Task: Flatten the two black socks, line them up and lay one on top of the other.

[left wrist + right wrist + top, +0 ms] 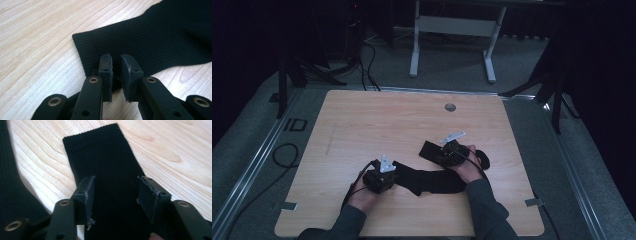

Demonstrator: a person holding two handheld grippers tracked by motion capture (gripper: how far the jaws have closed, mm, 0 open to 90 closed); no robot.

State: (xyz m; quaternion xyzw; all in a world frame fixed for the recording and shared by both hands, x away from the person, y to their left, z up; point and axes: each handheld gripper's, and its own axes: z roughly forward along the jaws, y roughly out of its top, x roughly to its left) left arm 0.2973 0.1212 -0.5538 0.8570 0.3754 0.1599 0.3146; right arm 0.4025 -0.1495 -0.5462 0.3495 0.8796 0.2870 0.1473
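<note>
High view: I'm working two black socks on the table [362, 120]. Left gripper [381, 179] is sitting at the cuff of the near sock [429, 181], which is running left-right btw my hands. Right gripper [451, 154] is over the far sock [428, 149].

Left gripper view: jaws nearly closed, pinching the cuff edge [105, 47].

Right gripper view: jaws standing wide, straddling the far sock [105, 162], not gripping; it's stretching lengthwise straight ahead.

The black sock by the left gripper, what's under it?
Under the black sock you see the wooden table showing all around its edges. Whatever might lie beneath the cloth itself is covered.
</note>
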